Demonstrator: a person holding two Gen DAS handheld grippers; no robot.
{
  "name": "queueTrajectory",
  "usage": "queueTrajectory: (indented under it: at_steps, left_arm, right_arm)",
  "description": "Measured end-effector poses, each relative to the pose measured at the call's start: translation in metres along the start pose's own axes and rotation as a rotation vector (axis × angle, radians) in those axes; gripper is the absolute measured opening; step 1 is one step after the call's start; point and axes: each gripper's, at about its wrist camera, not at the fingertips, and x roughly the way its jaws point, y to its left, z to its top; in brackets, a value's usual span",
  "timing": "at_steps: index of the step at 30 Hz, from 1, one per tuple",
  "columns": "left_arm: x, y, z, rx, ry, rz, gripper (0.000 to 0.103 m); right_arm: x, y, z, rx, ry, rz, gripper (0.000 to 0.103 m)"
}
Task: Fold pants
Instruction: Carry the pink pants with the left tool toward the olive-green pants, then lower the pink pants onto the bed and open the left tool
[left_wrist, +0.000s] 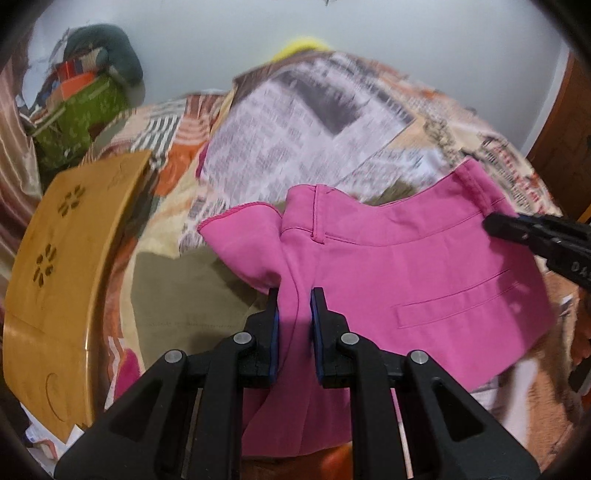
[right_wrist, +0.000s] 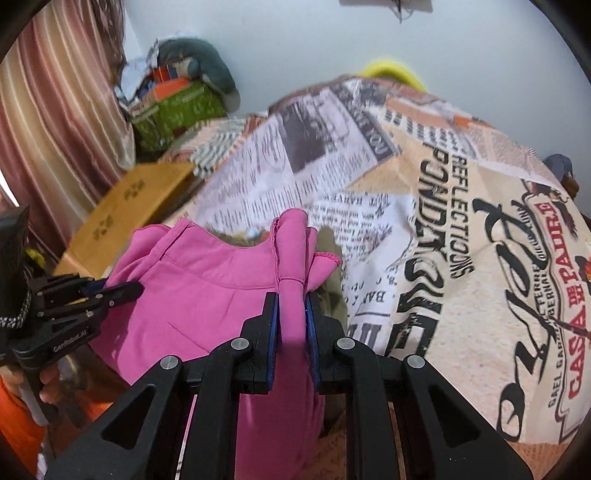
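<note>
Both claws were clenched on the pink pants (left_wrist: 388, 266): the left gripper (left_wrist: 294, 314) pinched a bunched fold at one end of the waistband, the right gripper (right_wrist: 291, 314) a gathered fold at the other end. Between them the waistband stretched sideways, so the garment's top edge ran claw to claw while the legs hung below and behind the fingers, out of sight. Ahead of and beneath both claws lay the newspaper-print bedspread (right_wrist: 461, 206), with a wooden board (left_wrist: 74, 236) off to the left. Neither hand looked nearer; laying the pants down would probably need both lowering together.
</note>
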Motion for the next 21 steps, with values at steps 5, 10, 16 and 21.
queueTrajectory:
  at_steps: [5, 10, 16, 21]
  left_arm:
    - [0.011, 0.010, -0.012, -0.001, 0.012, 0.003, 0.023]
    - [0.004, 0.019, -0.015, -0.009, 0.010, 0.027, 0.029]
    - [-0.009, 0.028, -0.024, 0.011, 0.042, 0.136, 0.029]
    - [-0.048, 0.026, -0.029, 0.003, 0.009, 0.112, 0.029]
  right_arm:
    - [0.017, 0.002, -0.012, -0.054, 0.059, -0.051, 0.016]
    - [0.011, -0.004, -0.013, -0.048, 0.058, -0.087, 0.025]
    - [-0.021, -0.004, -0.013, -0.047, 0.034, -0.150, 0.028]
    - [-0.062, 0.002, -0.008, -0.046, -0.016, -0.138, 0.028]
